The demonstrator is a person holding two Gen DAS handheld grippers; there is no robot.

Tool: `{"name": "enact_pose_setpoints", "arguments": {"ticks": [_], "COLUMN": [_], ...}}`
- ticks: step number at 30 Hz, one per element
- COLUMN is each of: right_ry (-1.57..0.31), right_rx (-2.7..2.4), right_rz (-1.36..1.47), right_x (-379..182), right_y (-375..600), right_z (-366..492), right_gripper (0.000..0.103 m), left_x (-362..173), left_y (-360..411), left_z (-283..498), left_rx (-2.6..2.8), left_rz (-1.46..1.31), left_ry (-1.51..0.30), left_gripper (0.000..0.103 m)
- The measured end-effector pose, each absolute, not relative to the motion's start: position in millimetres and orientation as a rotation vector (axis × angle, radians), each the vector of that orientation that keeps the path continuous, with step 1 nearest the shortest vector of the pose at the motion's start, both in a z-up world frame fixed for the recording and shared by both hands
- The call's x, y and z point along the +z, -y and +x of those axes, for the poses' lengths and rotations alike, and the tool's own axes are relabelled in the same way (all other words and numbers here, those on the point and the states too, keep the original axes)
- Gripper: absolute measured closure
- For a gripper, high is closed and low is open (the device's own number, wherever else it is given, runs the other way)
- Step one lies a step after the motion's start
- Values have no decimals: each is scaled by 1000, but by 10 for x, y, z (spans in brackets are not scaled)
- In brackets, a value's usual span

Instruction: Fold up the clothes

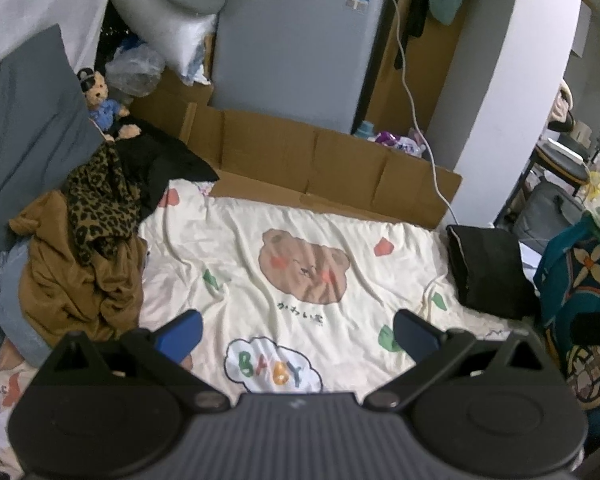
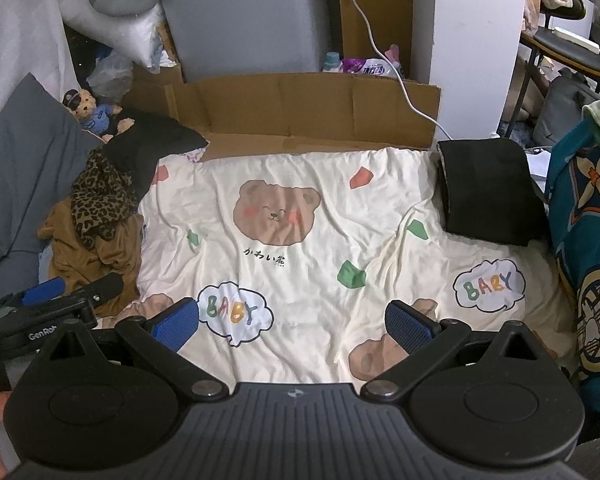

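Observation:
A pile of unfolded clothes lies at the left of the bed: a brown garment [image 1: 80,288] [image 2: 96,256], a leopard-print one [image 1: 100,196] [image 2: 100,196] on top, and a black one [image 1: 160,160] [image 2: 148,140] behind. A folded black garment [image 1: 488,268] [image 2: 488,192] lies at the right. My left gripper [image 1: 298,336] is open and empty above the cream bear-print blanket [image 1: 300,220]. My right gripper [image 2: 292,324] is open and empty above the same blanket [image 2: 340,200]. The left gripper also shows in the right wrist view [image 2: 52,292], near the brown garment.
A cardboard sheet [image 1: 320,156] [image 2: 300,104] stands behind the bed, a grey appliance [image 1: 300,40] behind it. A white cable [image 1: 416,112] hangs down. A teddy bear [image 1: 104,104] [image 2: 92,112] and a grey pillow [image 1: 28,120] are at left, a teal patterned cloth [image 1: 580,280] [image 2: 588,220] at right.

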State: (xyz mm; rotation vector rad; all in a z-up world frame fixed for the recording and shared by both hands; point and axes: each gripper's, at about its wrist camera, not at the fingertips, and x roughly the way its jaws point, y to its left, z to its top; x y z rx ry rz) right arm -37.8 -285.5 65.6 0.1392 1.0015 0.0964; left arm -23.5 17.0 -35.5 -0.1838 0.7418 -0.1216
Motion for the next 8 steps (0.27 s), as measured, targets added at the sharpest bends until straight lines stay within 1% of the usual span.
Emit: {"name": "enact_pose_setpoints", "arguments": {"ticks": [8], "right_ry": [-997], "right_rx": [101], "right_rz": [150], "right_x": [675], "right_y": [2865], "right_z": [-375], "right_gripper": [1], "left_x": [-362], "left_y": [-136], "left_z": [-227], "left_rx": [-123], "left_rz": [-178], "left_ry": [-739], "left_gripper": [0]}}
